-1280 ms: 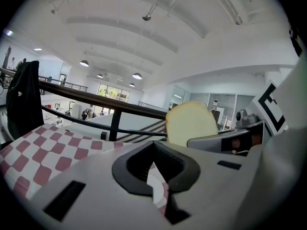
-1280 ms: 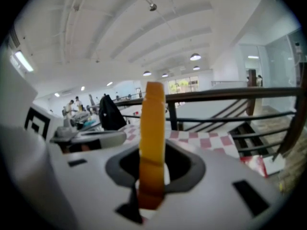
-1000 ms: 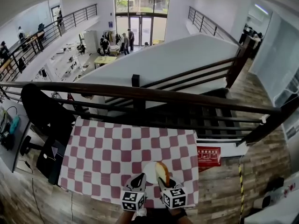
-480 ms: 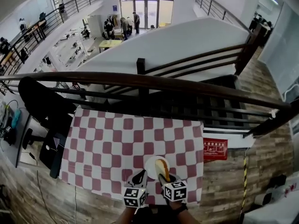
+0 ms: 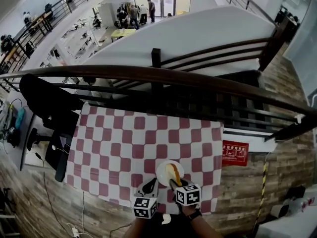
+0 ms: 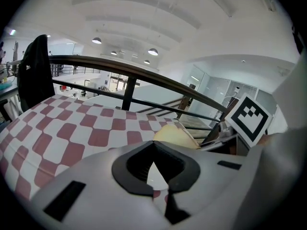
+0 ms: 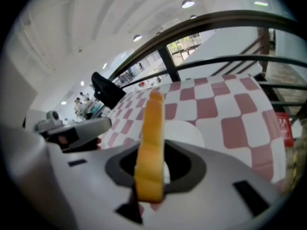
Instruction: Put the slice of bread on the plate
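A white plate [image 5: 163,171] sits near the front edge of the red-and-white checked table [image 5: 124,143]. My right gripper [image 5: 174,183] is shut on the slice of bread [image 5: 173,173], which stands on edge just over the plate. In the right gripper view the bread [image 7: 151,143] rises upright from the jaws with the plate [image 7: 187,131] right behind it. My left gripper [image 5: 149,185] hangs beside the right one, just left of the plate, shut with nothing in it. From the left gripper view the bread [image 6: 175,135] shows to the right of the jaws.
A dark wooden railing [image 5: 158,76] runs along the table's far side, with a stairwell beyond it. A black chair with a dark coat [image 5: 44,103] stands at the left end. A red sign [image 5: 234,152] lies on the floor at the right.
Both grippers have sunk toward the table. The bread has come down with the right gripper and now stands just over the plate.
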Available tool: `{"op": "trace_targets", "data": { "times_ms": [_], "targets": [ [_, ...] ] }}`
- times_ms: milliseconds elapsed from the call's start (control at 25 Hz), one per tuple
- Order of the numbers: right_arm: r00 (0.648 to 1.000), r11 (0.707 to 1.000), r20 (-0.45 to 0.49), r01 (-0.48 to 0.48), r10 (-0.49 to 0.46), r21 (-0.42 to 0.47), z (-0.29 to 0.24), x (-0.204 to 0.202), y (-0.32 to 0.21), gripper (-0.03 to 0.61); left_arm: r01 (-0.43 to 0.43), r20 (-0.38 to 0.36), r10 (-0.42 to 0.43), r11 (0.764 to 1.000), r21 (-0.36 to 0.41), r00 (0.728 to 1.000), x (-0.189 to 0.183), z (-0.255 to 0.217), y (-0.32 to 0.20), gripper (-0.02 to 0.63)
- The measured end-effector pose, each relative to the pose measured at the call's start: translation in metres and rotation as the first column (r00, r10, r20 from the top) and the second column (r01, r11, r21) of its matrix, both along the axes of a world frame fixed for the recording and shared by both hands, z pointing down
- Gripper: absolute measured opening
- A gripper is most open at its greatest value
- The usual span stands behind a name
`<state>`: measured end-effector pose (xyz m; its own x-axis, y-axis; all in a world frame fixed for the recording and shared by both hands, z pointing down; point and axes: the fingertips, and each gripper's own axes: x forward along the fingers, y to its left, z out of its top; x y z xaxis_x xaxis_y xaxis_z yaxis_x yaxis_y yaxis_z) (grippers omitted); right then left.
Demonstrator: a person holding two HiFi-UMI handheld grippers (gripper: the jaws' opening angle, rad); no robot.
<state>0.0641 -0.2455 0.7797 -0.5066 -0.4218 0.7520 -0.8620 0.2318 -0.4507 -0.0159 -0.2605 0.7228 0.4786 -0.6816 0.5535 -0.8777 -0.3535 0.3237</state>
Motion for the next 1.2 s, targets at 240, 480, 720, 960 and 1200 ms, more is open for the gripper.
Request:
{"op": "trace_targets", "data": {
  "times_ms": [240,480,720,960,1200],
  "targets": [
    [0.996,0.996,0.079,0.036,-0.03,-0.081,0.02,-0.024,0.001,0.1,0.04,0.011,-0.039,0.999,-0.014,0.999,-0.009,0.005,-0.002,0.018],
    [0.994,0.986,0.104,0.058,-0.042,-0.154,0.04,-0.034,0.002,0.1,0.07,-0.004,-0.07,0.997,-0.022,0.998,-0.014,-0.001,-0.003,0.018],
    [0.998,0.983,0.042,0.046,-0.04,-0.175,0.058,-0.018,-0.003,0.103,0.075,-0.004,-0.075,0.997,-0.03,0.997,-0.014,0.001,-0.001,0.018],
    [0.999,0.983,-0.022,0.034,-0.038,-0.18,0.065,0.004,-0.009,0.198,0.07,-0.007,-0.07,0.997,-0.019,0.998,-0.013,-0.003,0.004,0.018],
    [0.993,0.992,-0.115,0.018,-0.032,-0.122,0.052,0.031,-0.013,0.296,0.059,-0.02,-0.06,0.998,-0.006,0.998,-0.011,-0.011,0.006,0.018]
  ]
}}
